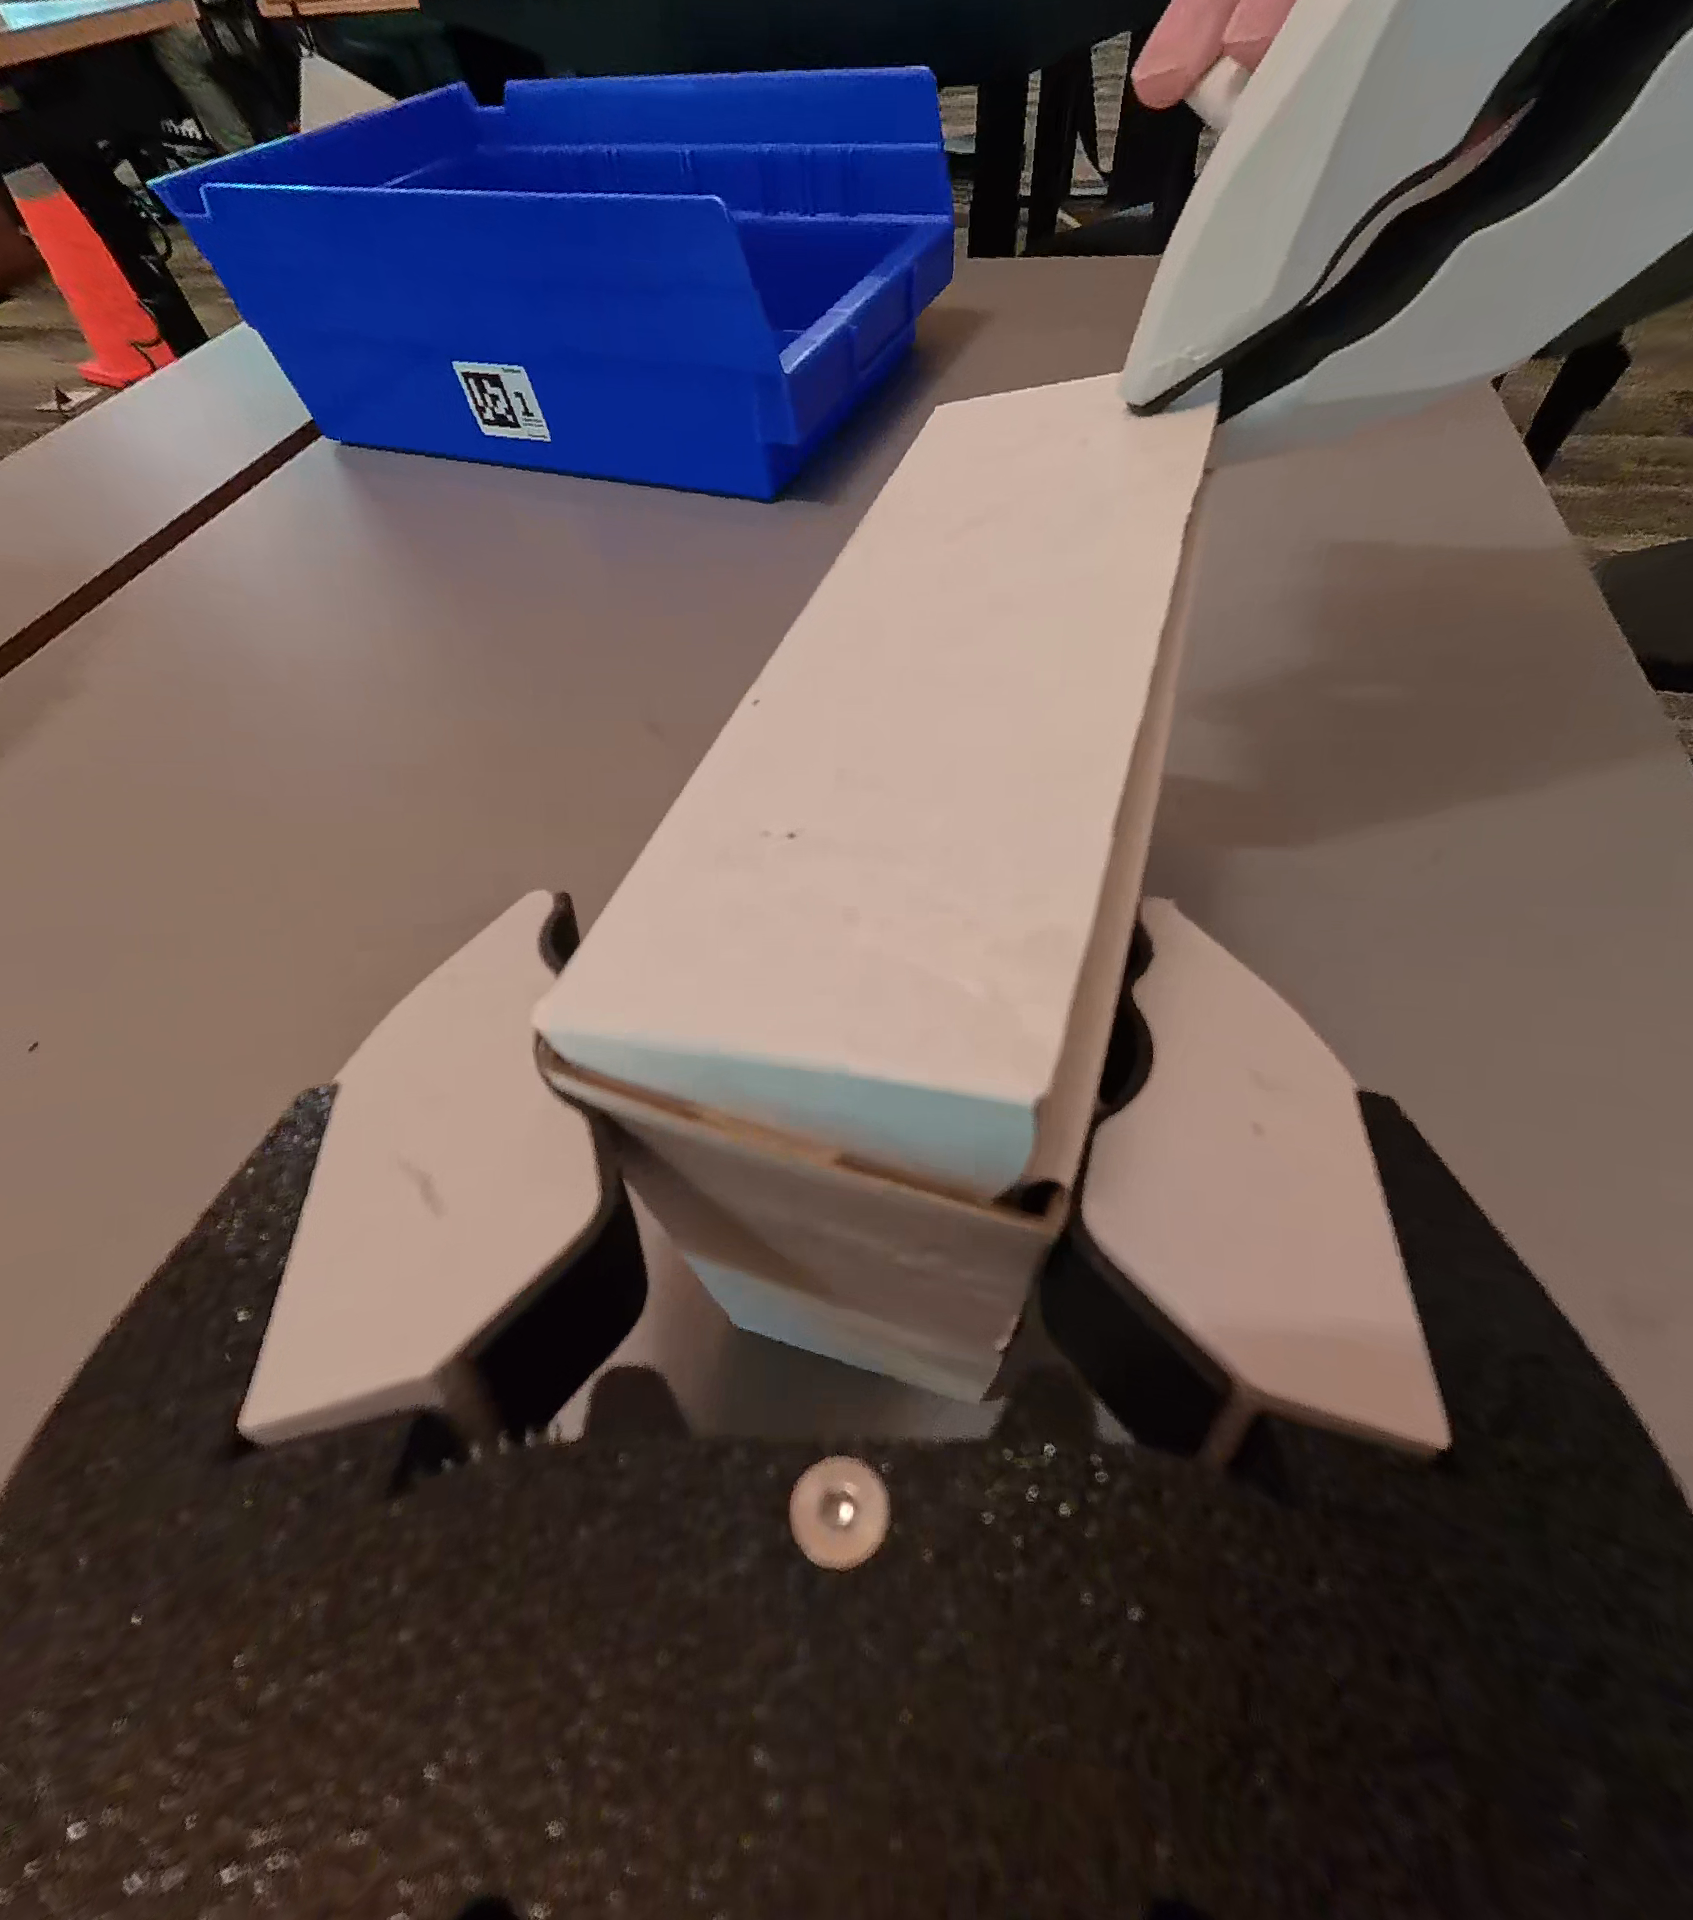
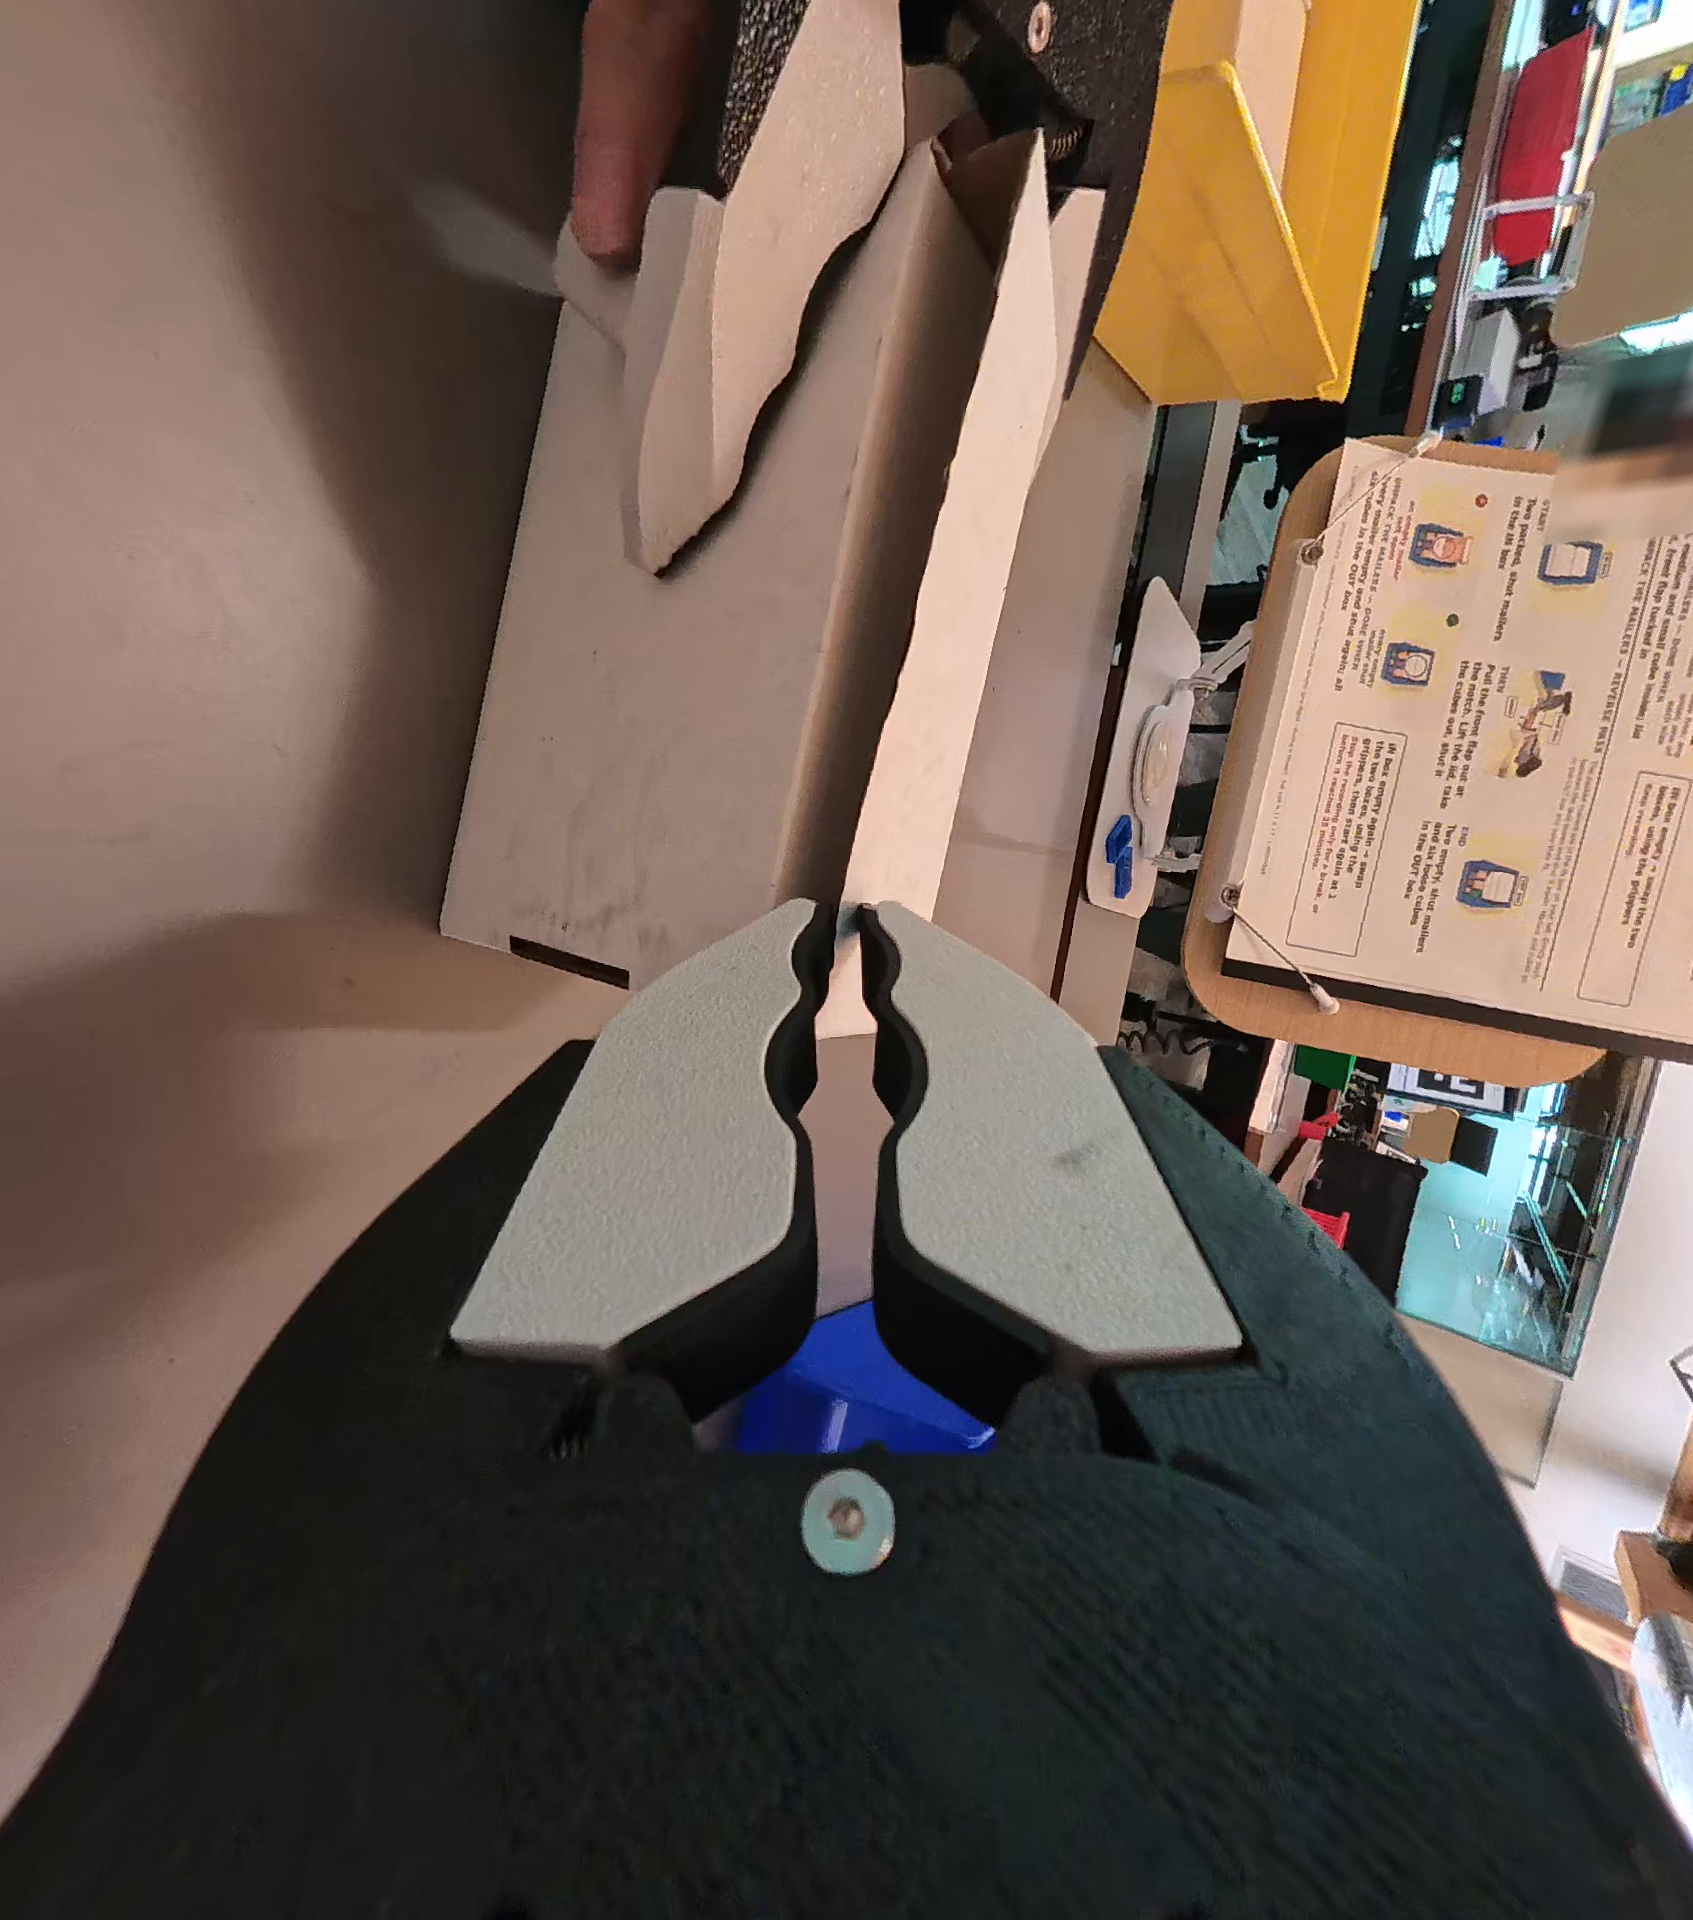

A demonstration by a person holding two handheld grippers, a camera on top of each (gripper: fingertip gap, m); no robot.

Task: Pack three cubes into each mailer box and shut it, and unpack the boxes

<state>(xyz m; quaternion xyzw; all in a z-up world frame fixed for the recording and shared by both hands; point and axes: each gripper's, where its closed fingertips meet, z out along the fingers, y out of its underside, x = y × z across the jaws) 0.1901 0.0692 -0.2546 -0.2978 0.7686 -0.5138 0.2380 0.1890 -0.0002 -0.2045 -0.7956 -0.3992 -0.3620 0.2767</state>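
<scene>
While left tool (image 1: 847, 1049) clamps mailer box (image 1: 935, 727), right tool (image 2: 847, 920) pinches its flap.

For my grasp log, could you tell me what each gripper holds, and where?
The left gripper clamps the near end of the white mailer box; the right gripper pinches its far corner edge.
</scene>
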